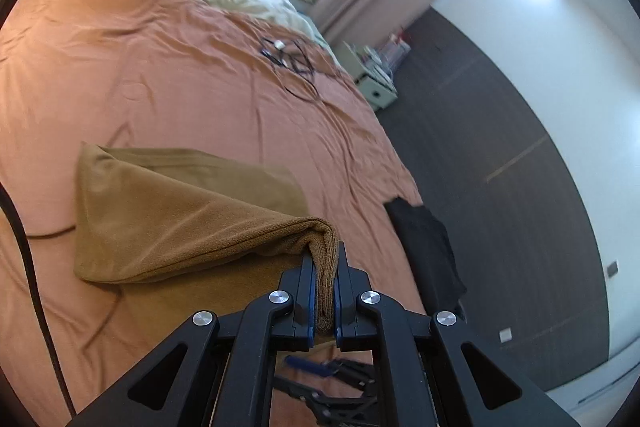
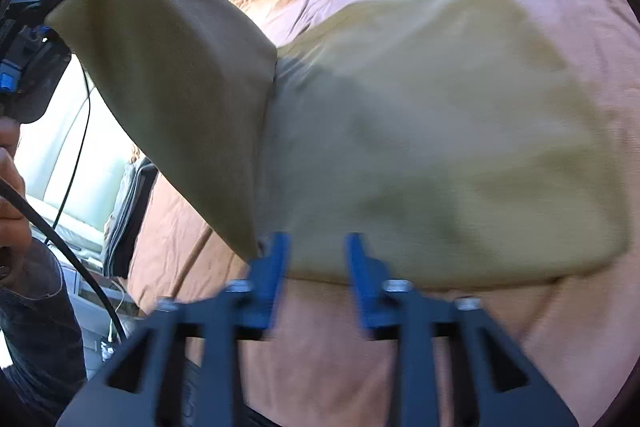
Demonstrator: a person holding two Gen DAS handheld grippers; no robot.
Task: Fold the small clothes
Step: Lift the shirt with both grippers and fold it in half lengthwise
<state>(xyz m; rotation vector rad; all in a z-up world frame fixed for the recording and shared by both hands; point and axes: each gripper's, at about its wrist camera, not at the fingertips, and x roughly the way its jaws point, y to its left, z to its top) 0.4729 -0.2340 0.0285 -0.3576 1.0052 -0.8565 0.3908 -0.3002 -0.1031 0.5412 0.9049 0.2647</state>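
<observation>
Presently the left tongs (image 1: pixel 325 277) are clenched on a bunched corner of the tan garment (image 1: pixel 188 215), lifting that corner clear of the orange-pink bed cover (image 1: pixel 168 75) while the rest of the cloth lies flat on it. The right tongs (image 2: pixel 318 259) stand released at the garment's near edge, nothing pinched between the blue fingers (image 2: pixel 276 267). A black folded cloth (image 1: pixel 428 251) lies near the bed's edge.
</observation>
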